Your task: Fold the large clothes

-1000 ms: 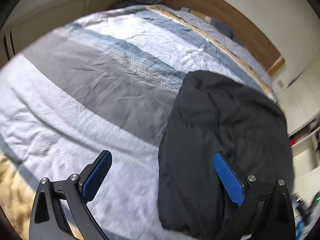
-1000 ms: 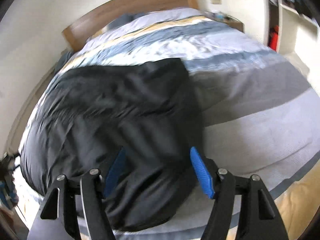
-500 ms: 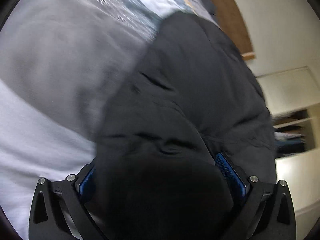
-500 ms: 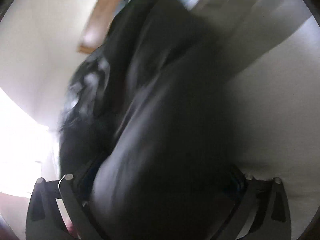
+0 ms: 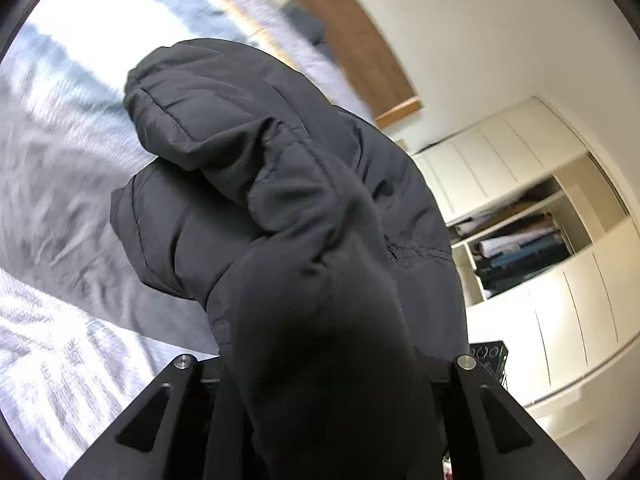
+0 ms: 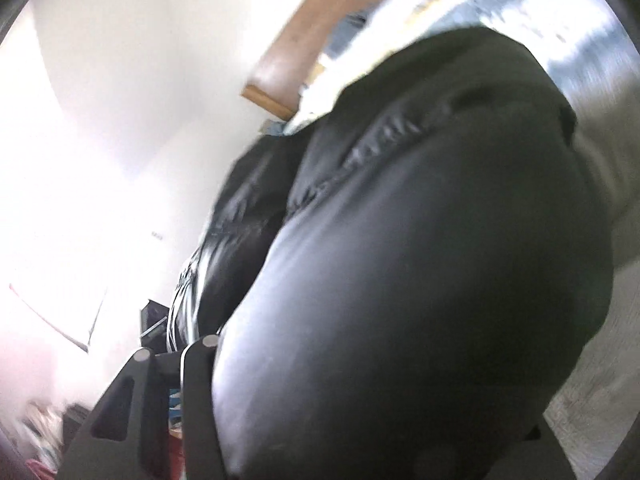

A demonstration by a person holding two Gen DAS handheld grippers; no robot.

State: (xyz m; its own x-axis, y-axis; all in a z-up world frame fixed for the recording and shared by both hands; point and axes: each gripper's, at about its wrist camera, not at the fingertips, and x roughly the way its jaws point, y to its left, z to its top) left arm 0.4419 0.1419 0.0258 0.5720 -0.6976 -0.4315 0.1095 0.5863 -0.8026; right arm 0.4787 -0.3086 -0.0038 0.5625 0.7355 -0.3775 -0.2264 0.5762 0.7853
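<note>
Black padded jacket point(image 5: 304, 208) fills my left gripper point(image 5: 324, 376); its jaws have just been closing and now pinch a thick fold. My right gripper point(image 6: 360, 400) has closed on the same jacket point(image 6: 420, 240) too. Behind, the jacket hangs over the striped bed cover point(image 5: 60, 160), before the wooden headboard point(image 5: 352, 44).

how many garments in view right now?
1. A black puffer jacket, bunched up over the striped bed cover and filling most of both wrist views, with fabric running in between each gripper's fingers. Anything beneath it would be hidden.
</note>
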